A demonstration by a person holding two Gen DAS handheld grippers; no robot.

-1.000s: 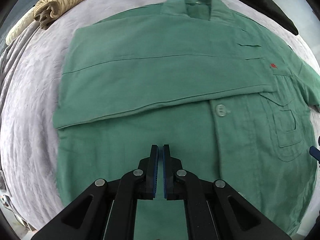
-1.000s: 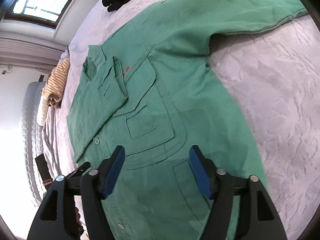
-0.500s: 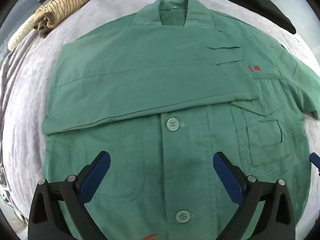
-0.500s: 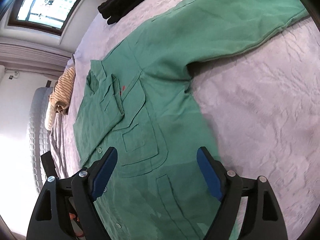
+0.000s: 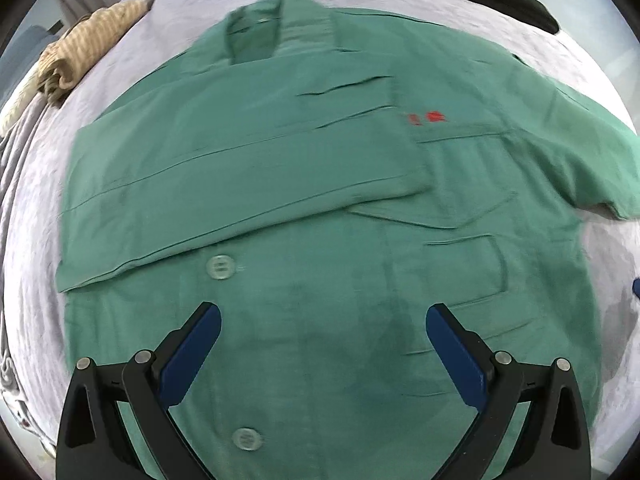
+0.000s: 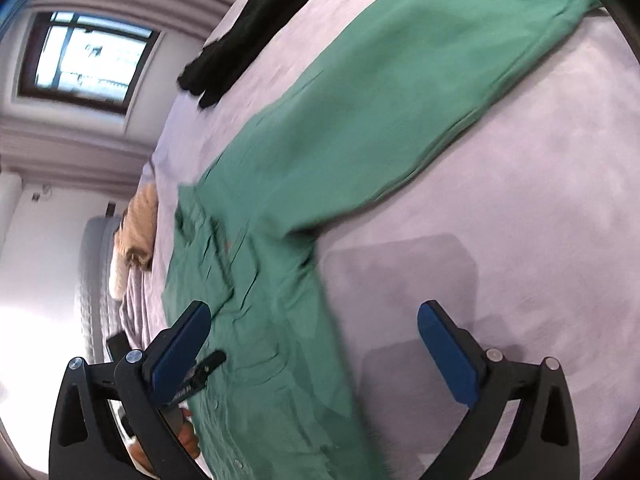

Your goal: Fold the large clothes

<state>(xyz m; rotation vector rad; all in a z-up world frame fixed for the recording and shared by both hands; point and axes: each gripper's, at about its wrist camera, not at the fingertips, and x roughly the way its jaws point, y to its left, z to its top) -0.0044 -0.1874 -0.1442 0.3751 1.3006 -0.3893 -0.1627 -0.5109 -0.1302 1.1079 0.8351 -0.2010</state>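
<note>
Left wrist view: the left tongs (image 5: 322,322) hover wide apart, holding nothing, above a green shirt (image 5: 320,240) spread flat on a bed (image 5: 28,184), 1 sleeve (image 5: 240,184) folded across its chest. Small red embroidery (image 5: 426,117) is too blurred to read.

Right wrist view: the right tongs (image 6: 314,320) gape wide, empty, beside the shirt's outstretched sleeve (image 6: 420,96). That sleeve likely folds next; gripping near the cuff and laying it across evenly would keep edges straight.
</note>
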